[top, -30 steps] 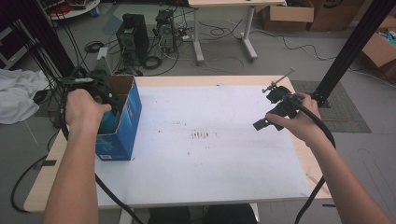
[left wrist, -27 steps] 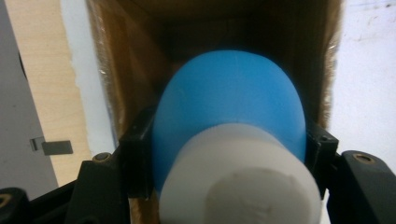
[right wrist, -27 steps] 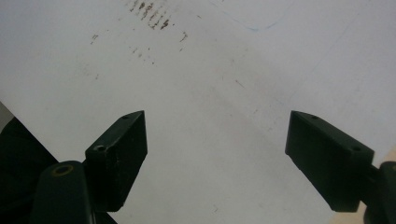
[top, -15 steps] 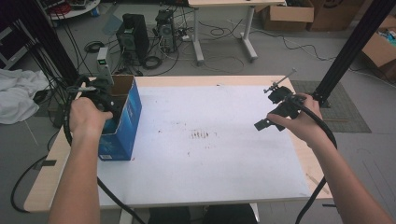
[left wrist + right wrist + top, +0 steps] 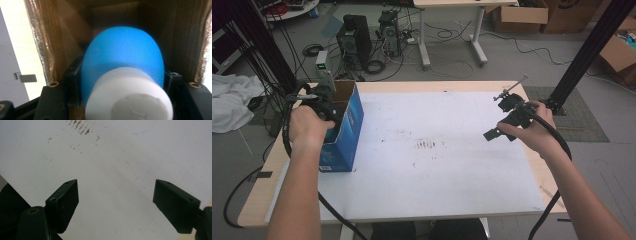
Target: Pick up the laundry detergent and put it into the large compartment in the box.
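- The left hand shifts a touch toward the far end of the blue cardboard box compared with a second ago, and the left gripper sits right at the box's open top.
- Inside the box, the left gripper view shows its jaws clamped on a blue bottle with a white cap — the bottle is between the brown inner walls, not yet clear of them.
- My read: the grip is set, so the lift out of the box comes next.
- The right gripper, well to the right of the box, has not budged — its jaws stand wide apart with nothing between them, over bare table.
- The white tabletop carries a patch of dark scuffs right of the box.
- Beyond the box: computer towers, cable tangles and cardboard cartons on a grey floor.
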`<state>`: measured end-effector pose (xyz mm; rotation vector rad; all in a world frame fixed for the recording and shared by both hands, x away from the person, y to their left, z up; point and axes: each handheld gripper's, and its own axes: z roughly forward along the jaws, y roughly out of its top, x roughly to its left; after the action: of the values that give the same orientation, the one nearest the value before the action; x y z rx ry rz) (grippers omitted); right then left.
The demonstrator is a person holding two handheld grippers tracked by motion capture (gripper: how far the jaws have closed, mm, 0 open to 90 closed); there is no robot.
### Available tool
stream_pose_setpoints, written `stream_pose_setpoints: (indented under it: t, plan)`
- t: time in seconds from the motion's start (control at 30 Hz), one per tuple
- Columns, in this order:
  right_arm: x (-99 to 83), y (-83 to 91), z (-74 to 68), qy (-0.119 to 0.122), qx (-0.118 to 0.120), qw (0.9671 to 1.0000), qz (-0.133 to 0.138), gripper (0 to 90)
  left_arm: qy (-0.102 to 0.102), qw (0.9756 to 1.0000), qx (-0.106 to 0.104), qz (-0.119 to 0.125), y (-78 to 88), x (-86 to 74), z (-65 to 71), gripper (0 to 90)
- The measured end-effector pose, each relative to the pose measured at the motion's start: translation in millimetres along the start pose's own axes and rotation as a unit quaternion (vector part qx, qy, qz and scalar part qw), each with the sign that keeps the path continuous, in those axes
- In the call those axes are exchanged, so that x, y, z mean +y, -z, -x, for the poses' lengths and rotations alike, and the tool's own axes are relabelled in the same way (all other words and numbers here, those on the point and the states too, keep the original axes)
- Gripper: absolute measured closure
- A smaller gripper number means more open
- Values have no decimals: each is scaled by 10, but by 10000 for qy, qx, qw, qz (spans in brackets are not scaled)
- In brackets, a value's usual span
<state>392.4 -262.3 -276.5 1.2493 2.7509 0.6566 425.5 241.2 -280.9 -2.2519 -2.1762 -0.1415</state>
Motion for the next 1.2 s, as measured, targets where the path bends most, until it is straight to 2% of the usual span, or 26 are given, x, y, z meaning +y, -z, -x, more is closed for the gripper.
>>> stream_pose_setpoints:
  t: [0.33,0.57,1.1,1.2]
  plan:
    - [-5,9,5,-21,5,10000,-5,206,-83,9999,54,20,-10,-7,14,373]
    - [-3,9,14,-9,18,10000,10,206,-39,10000,55,-17,-30,-12,-2,369]
    - [-5,13,14,-19,24,10000,23,206,-100,9999,114,2,-1,-8,25,359]
    - [-7,14,15,-9,26,10000,25,206,-118,9998,120,53,36,-11,36,334]
